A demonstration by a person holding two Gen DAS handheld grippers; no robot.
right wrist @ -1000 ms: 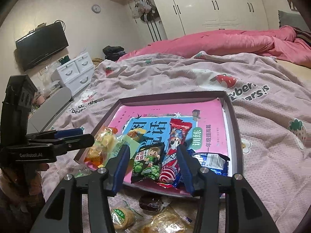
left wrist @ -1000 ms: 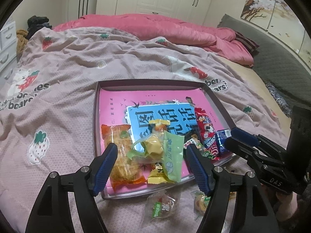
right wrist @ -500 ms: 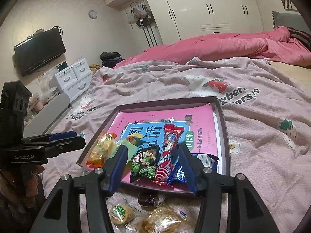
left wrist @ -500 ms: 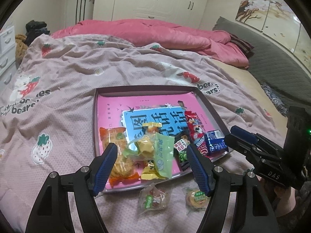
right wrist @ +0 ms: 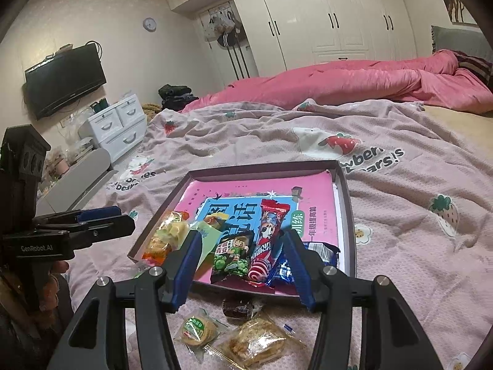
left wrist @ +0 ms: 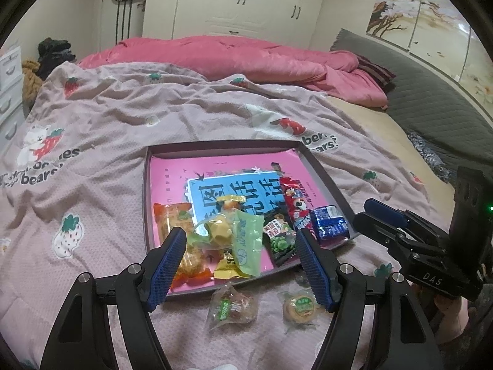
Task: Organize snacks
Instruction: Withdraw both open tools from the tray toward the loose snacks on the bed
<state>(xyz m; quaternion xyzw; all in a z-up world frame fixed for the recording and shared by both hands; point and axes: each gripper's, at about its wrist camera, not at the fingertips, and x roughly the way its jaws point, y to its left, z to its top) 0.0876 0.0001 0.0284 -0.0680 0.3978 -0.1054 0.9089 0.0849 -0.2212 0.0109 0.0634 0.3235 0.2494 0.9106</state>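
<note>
Left wrist view showed the left claw (left wrist: 240, 249) spread wide and holding nothing, hovering over the tray's near edge. Nearest, on the blanket (left wrist: 92, 191) just outside the tray (left wrist: 326, 178), lay a clear-wrapped sweet (left wrist: 232, 306) and a round cookie (left wrist: 300, 305), apart from each other. Inside the tray, along its near side, sat an orange packet (left wrist: 175, 219), a green wrapper (left wrist: 245, 243) over yellow candies, a pea packet (left wrist: 279, 239), a red stick (left wrist: 295, 203) and a blue pack (left wrist: 329, 222), all resting on a pink book (left wrist: 222, 157). To the right, the right claw (left wrist: 374, 219) hung beside the tray corner, jaws nearly together with nothing between them. Right wrist view showed the right claw (right wrist: 242, 260) parted and empty over the tray's near rim, with a cookie (right wrist: 197, 328), a dark sweet (right wrist: 238, 306) and a pastry (right wrist: 258, 342) on the blanket below it. Farther back lay a pink quilt (left wrist: 240, 58), then white wardrobes (left wrist: 246, 3).
</note>
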